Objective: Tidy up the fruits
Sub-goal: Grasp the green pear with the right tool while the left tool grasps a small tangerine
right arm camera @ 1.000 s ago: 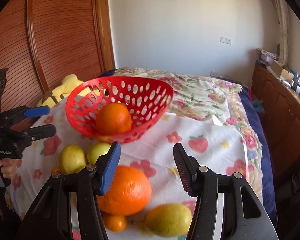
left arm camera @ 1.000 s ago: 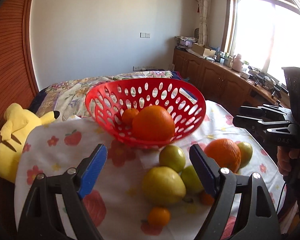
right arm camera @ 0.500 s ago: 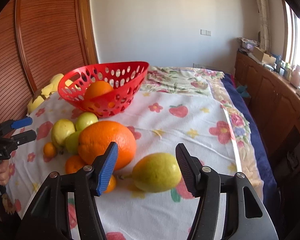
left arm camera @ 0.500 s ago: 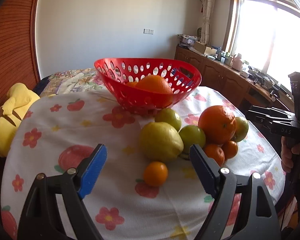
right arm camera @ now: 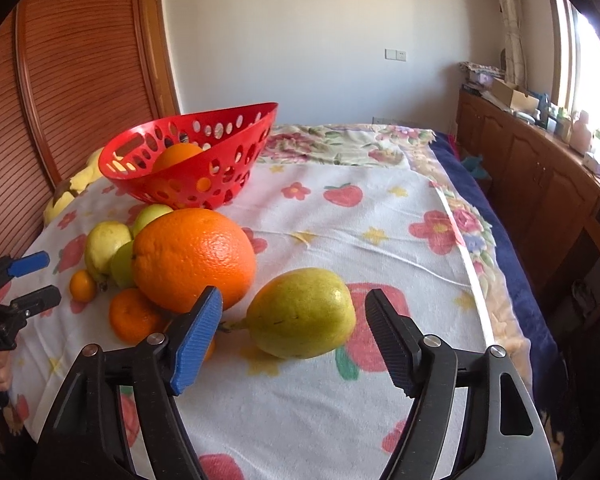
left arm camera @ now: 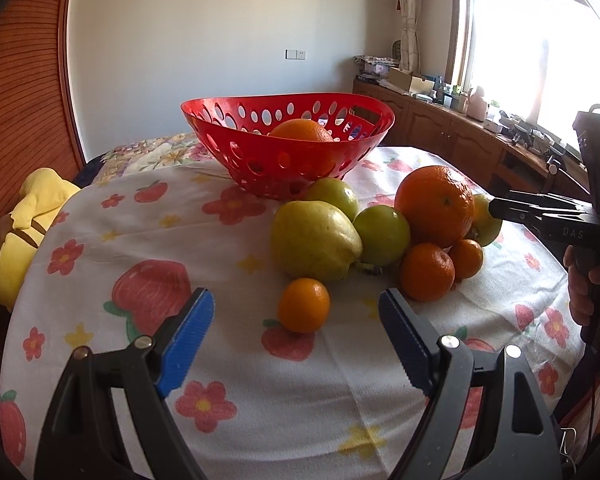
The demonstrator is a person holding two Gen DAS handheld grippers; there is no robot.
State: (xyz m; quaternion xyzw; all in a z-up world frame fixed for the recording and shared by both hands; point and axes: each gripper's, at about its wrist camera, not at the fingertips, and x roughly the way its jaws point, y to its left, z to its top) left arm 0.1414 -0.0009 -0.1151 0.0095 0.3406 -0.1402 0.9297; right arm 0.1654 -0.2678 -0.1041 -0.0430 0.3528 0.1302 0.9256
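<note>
While both jaws gape empty: right hand-held gripper just widened | floral tablecloth | wooden cabinets

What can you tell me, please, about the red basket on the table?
The red basket looks like glossy moulded plastic, a wide bowl with oval holes through its wall and a slot handle near the rim. It stands upright on the flowered cloth, behind the loose fruit. One large orange shows inside. A green fruit sits close against its base; neither tool touches it.
</note>
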